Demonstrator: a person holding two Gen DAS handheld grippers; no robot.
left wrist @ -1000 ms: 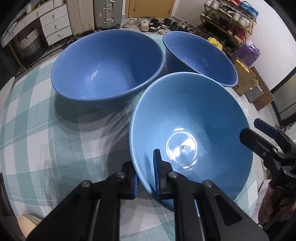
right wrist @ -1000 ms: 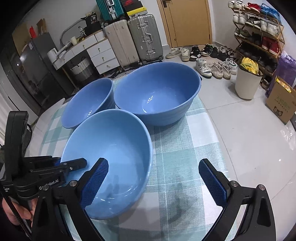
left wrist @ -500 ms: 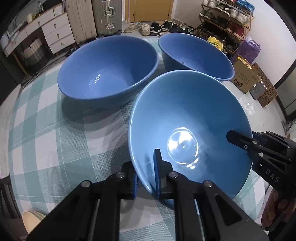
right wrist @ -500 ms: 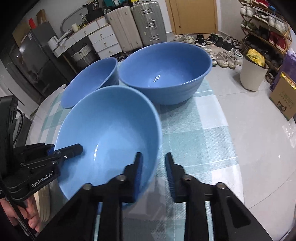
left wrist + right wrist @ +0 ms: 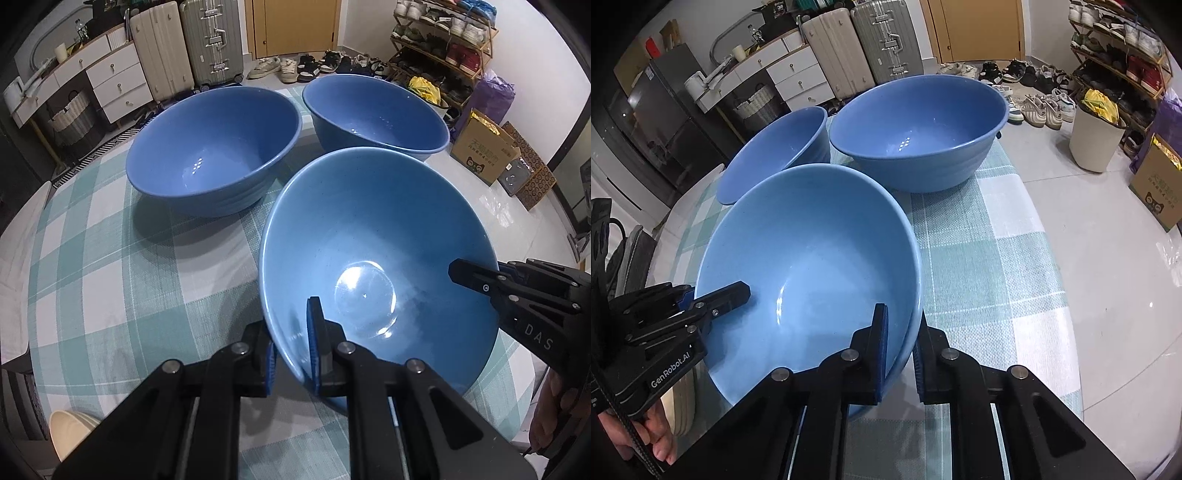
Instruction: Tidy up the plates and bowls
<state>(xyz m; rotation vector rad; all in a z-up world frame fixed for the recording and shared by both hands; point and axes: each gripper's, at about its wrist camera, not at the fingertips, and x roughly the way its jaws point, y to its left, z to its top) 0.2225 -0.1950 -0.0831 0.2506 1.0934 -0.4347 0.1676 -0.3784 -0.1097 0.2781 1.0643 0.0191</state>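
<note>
A light blue bowl (image 5: 369,229) (image 5: 812,240) sits nearest on the checked tablecloth (image 5: 110,258), tilted in both views. My left gripper (image 5: 291,347) is shut on its near rim, one pad inside and one outside. In the right wrist view the left gripper (image 5: 735,291) reaches in from the left. My right gripper (image 5: 899,343) is closing its jaws on the opposite rim, which lies between the pads and is pressed by them. The right gripper (image 5: 472,275) also shows at the bowl's right edge. Two darker blue bowls (image 5: 214,147) (image 5: 373,114) stand upright behind.
Both darker bowls (image 5: 916,122) (image 5: 775,151) nearly touch the held bowl. Cream plates (image 5: 70,424) (image 5: 681,406) lie stacked at the table's near corner. The table's edge drops to the tiled floor (image 5: 1108,258) on the right. Suitcases, drawers and shoe racks stand beyond.
The right gripper went from wide open beside the light blue bowl to clamped on its rim. The left gripper kept its hold, and the bowl shifted slightly with it.
</note>
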